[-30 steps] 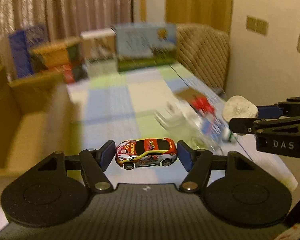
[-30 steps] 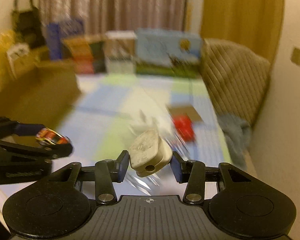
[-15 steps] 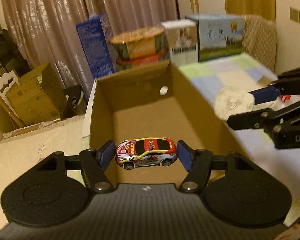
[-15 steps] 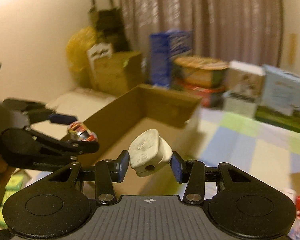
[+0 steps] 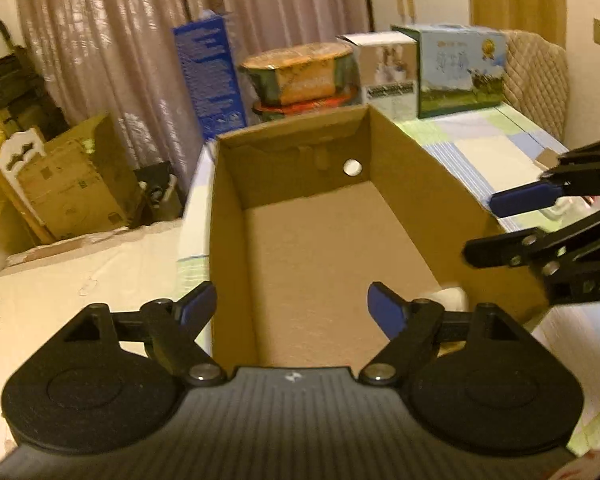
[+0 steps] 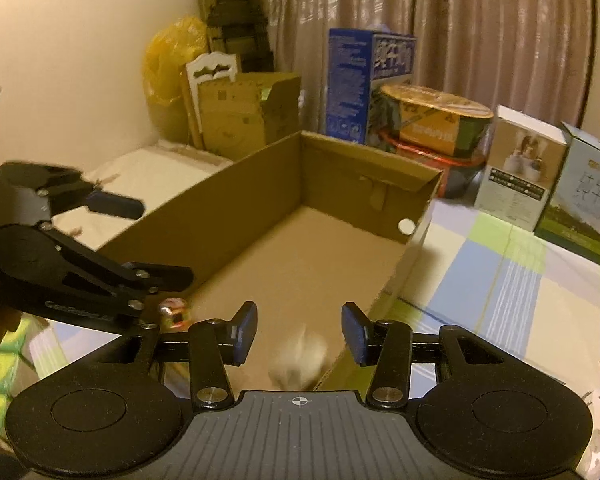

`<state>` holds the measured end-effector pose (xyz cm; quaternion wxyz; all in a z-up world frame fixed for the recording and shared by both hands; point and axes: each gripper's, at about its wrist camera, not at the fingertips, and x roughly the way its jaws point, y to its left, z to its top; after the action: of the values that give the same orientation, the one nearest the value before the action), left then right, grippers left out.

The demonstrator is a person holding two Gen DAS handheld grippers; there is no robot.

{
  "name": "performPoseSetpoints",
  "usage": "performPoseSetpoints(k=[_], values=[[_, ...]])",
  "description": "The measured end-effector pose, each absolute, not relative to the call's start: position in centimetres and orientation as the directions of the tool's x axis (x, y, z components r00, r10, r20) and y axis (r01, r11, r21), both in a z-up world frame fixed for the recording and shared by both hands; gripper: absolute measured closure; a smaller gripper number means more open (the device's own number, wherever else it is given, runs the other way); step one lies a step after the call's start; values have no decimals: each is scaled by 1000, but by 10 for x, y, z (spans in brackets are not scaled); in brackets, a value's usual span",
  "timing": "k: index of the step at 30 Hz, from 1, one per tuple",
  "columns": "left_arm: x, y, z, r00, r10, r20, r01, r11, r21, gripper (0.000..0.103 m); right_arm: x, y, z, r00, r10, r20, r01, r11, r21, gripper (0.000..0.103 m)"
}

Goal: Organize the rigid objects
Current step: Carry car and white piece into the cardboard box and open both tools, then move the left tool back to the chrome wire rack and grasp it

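Observation:
An open brown cardboard box [image 5: 400, 136] lies in front of both grippers. My left gripper [image 5: 292, 310] hangs over its near end; its jaws are opening and nothing is between them. The right wrist view shows the toy car [image 6: 174, 312], blurred, just below the left gripper [image 6: 140, 240] inside the box [image 6: 204, 208]. My right gripper [image 6: 300, 332] is also opening, and the white plug [image 6: 298, 360] is a blur below its fingers, free of the pads. In the left wrist view the plug [image 5: 448, 298] shows low by the box's right wall, under the right gripper [image 5: 484, 230].
Behind the box stand a blue carton [image 5: 210, 76], stacked noodle bowls [image 5: 300, 76], a white box [image 5: 388, 68] and a blue-green box [image 5: 460, 68]. The checked tablecloth [image 6: 500, 272] runs right of the box. A padded chair [image 5: 536, 80] stands at the far right.
Both grippers swung left from the table to over the box. The left jaws then spread and the toy car left them. The right jaws widened and the white plug dropped out.

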<state>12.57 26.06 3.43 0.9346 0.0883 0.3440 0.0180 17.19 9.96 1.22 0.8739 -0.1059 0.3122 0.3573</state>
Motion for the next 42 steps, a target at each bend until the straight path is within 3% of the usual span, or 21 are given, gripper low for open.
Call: performPoseSetpoints(k=[3,8,16,23,31,34,42], values=[[117,259,49,780,104,-618,1,986,167,23,167,85,30,573,582,-577,-678,732,65,49],[98,236,74,814,73,-576,8,991,136,22,141,33,63,668,556,-495,-602,794,80,44],[82,137,87,846,-123,-519,170,984,44,19,76,-123,50,829,256,-498,-276,961,34,38],[95,22,27,749,-297,-592,367,930,-1,19,54,-205,5,802,130,-583,-93,991,94,38],[122,-58,-53,680,-304,-667,436,900,33,17,61,-241,-19,801,107,-589,-25,989,145,38],[132,-76,-69,675,-307,-671,429,903,17,7,75,-248,-21,797,98,-596,6,985,170,38],[158,-108,-95,683,-306,-663,376,926,-40,8,96,-265,-29,793,54,-606,66,982,174,38]])
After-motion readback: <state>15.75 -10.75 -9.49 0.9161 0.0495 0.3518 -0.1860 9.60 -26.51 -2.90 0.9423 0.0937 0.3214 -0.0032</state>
